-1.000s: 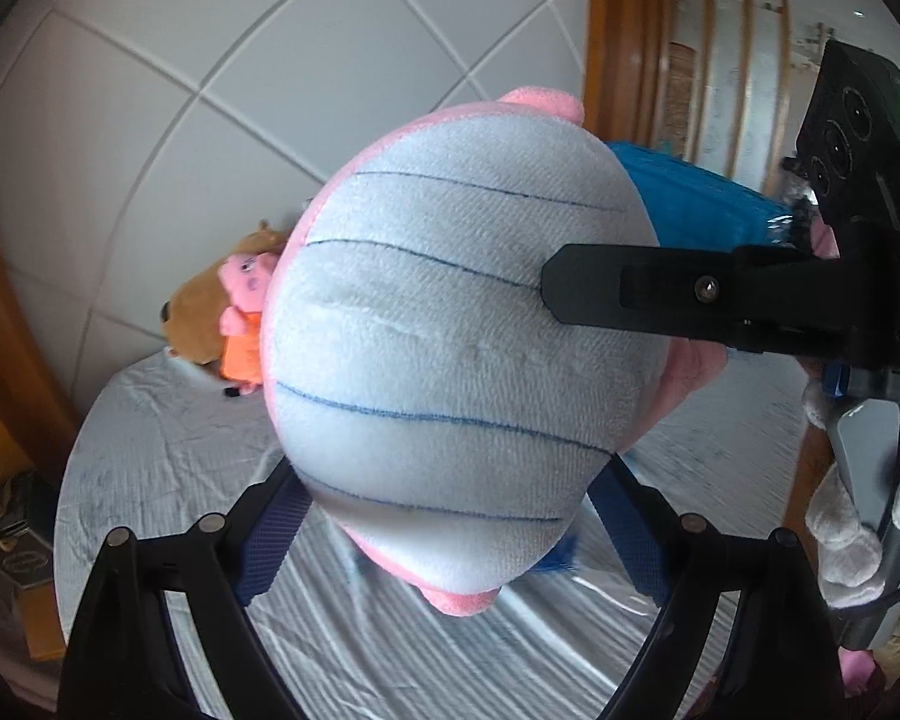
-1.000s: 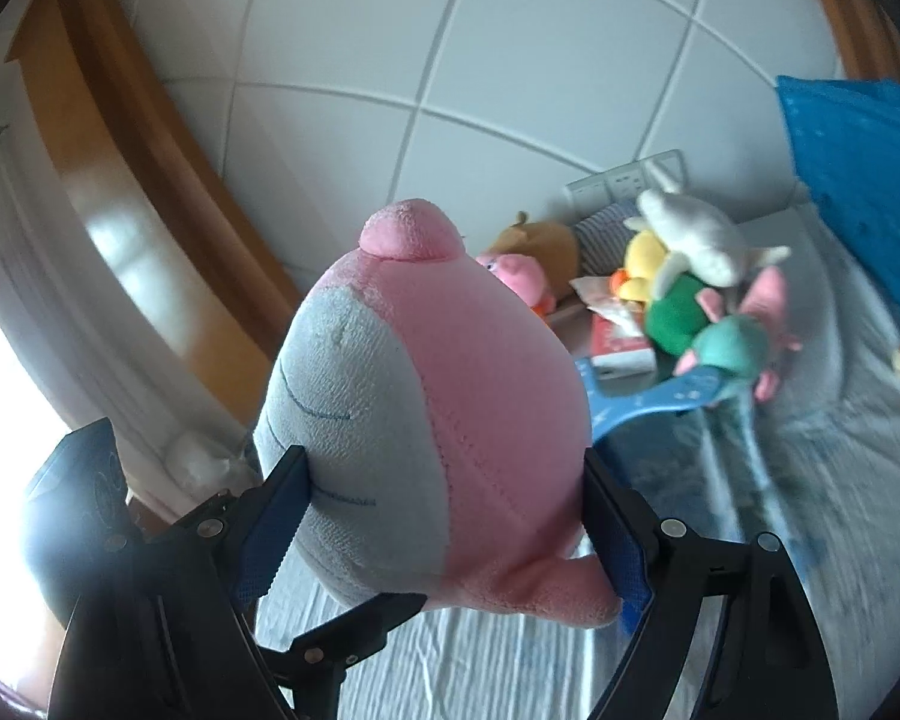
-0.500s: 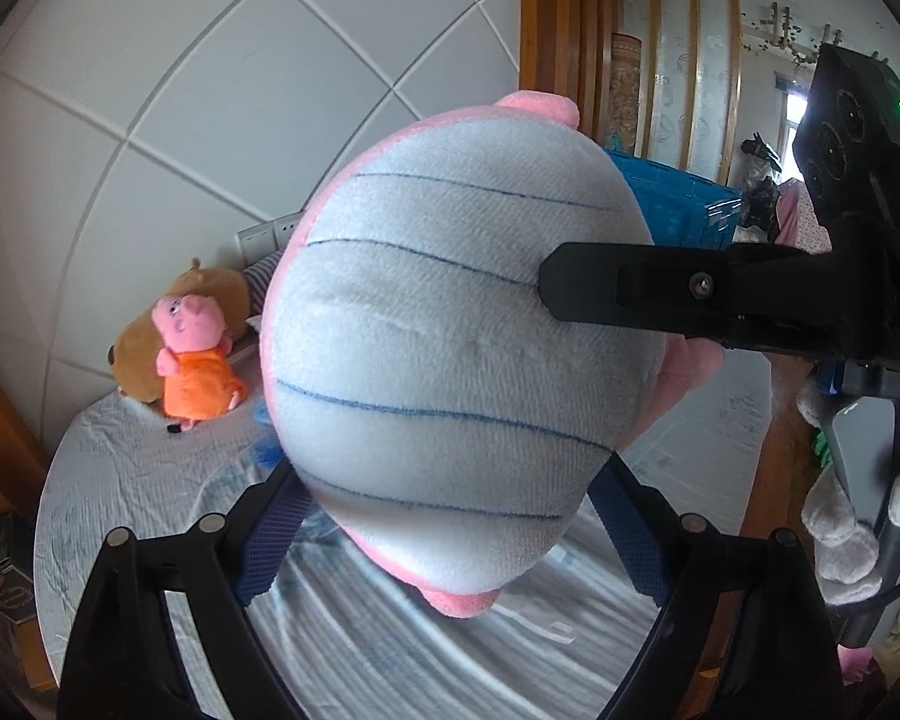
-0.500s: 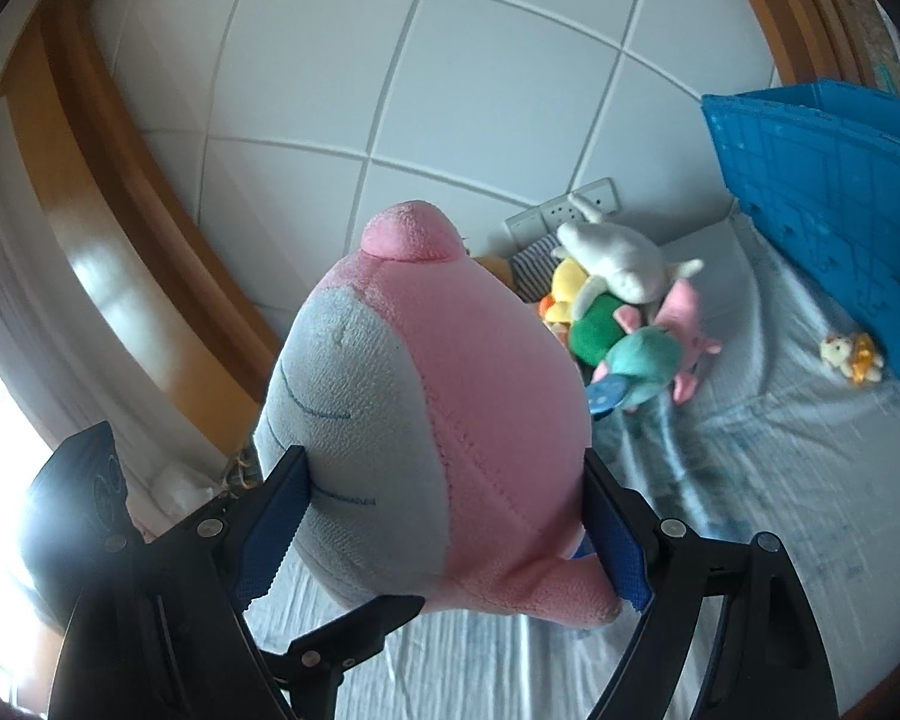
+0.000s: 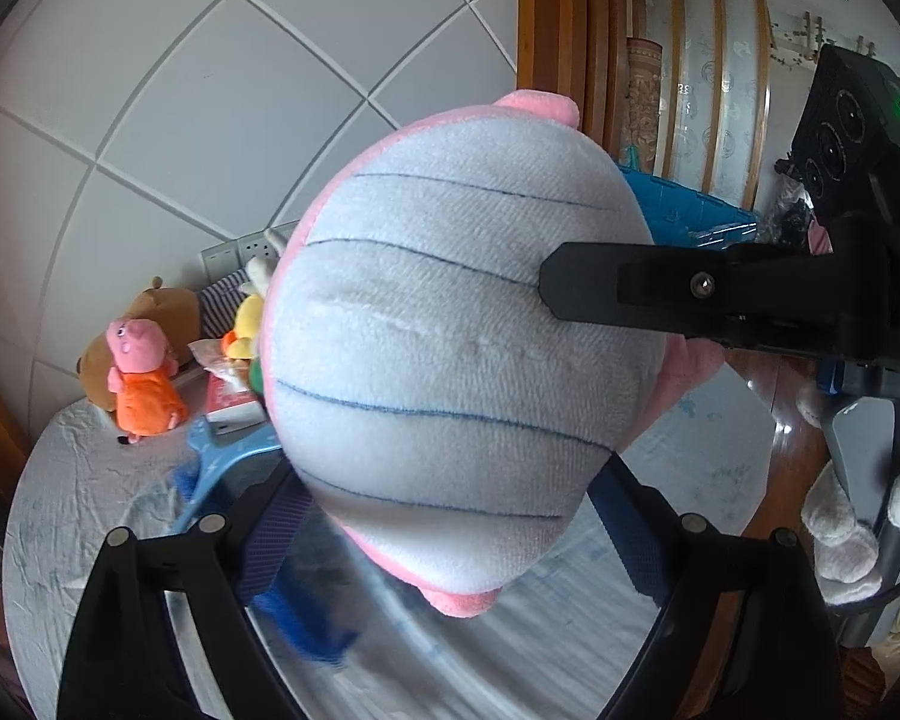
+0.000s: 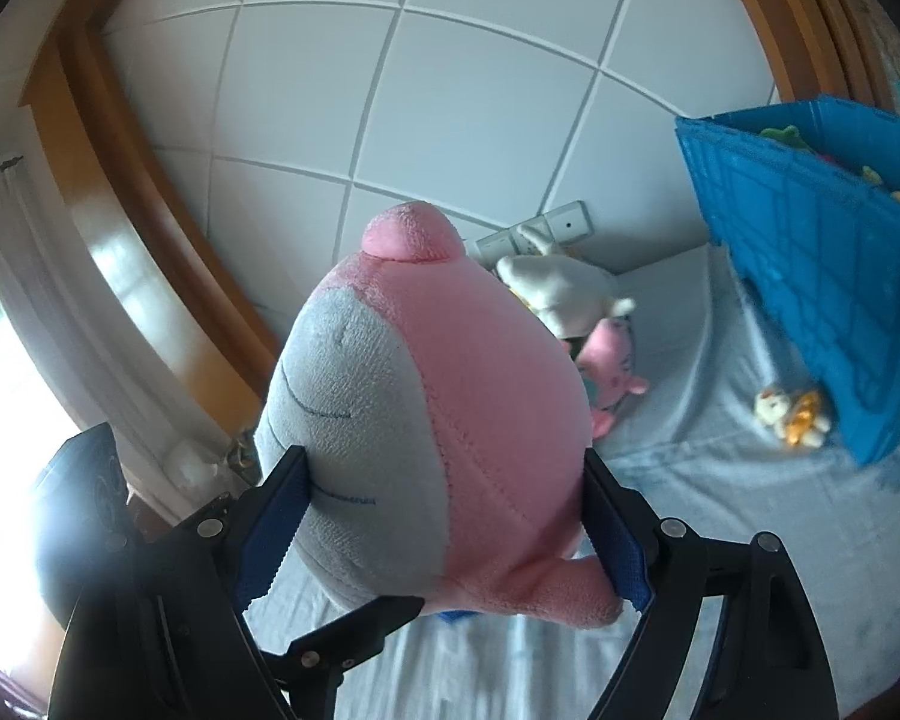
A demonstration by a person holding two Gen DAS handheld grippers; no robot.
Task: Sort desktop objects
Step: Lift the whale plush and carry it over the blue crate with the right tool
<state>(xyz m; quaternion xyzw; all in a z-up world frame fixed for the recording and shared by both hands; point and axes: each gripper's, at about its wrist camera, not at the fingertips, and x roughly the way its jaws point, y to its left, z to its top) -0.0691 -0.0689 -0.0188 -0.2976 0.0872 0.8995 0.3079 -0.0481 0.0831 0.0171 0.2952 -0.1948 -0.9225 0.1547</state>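
hidden: plush pile (image 5: 246, 324) behind pink plush (image 5: 450, 360) | cut off: blue crate (image 6: 822, 300)

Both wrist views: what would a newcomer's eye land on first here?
A big pink and pale-blue plush toy fills the middle of both views, clamped from both sides by the left gripper and the right gripper. Behind it, a pile of small plush toys lies by the tiled wall, and a blue crate stands at right.

A table (image 6: 678, 468) under a wrinkled pale cloth carried a blue crate (image 6: 810, 312) at its right, a small white-and-orange toy (image 6: 792, 414) just beside it, and a heap of plush toys (image 6: 570, 300) against the tiled wall.
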